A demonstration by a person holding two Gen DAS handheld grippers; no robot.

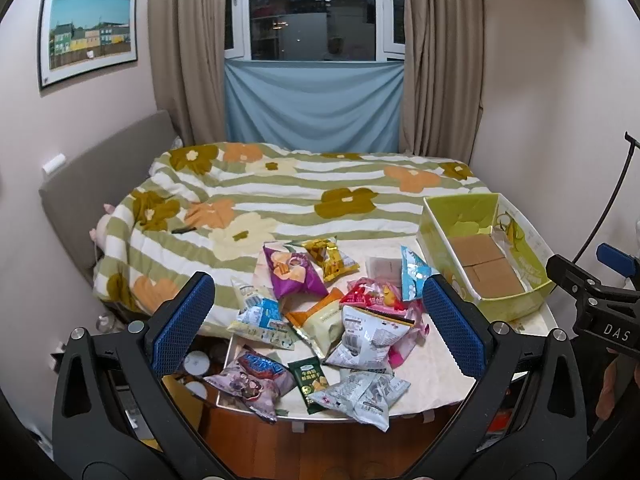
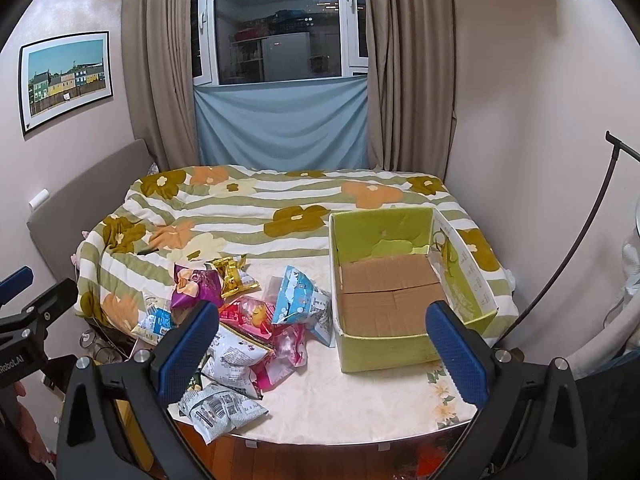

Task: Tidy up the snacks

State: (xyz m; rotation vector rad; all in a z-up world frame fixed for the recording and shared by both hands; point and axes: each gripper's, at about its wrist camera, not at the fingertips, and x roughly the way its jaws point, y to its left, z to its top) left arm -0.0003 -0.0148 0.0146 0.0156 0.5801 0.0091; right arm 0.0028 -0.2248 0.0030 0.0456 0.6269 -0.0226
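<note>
Both grippers hung short of the table (image 2: 360,396), fingers spread wide and holding nothing. The left gripper (image 1: 318,320) looked down over the pile; the right gripper (image 2: 322,350) faced the gap between the pile and the box (image 2: 384,350).

Nearest the table's front edge lay a grey-white packet (image 1: 360,398), a small green sachet (image 1: 310,380) touching it, and a purple-blue bag (image 1: 252,376) that overhung the left corner. Behind these the snacks (image 1: 340,320) heaped up, overlapping one another: a white bag (image 1: 370,336), a cream-and-orange pack (image 1: 320,318), a red-pink packet (image 1: 374,298) and a blue-white pouch (image 1: 256,316) at the left. Farther back stood a light blue pouch (image 1: 412,274), a purple bag (image 1: 292,270) and a gold packet (image 1: 330,260), the last two touching.

The box sat to the right of the pile, apart from it, open at the top and empty, its cardboard floor bare. Beyond the table lay the bed's flowered quilt (image 2: 280,200), then the curtains (image 2: 404,80) and the window (image 2: 280,28).

The bags looked light, air-puffed and slick, with contents that would likely crush. A pinch on a flat crimped end seam seemed safer than squeezing a belly; the bag at the corner might slip off if nudged, and a pull from low in the heap would probably drag its neighbours.
</note>
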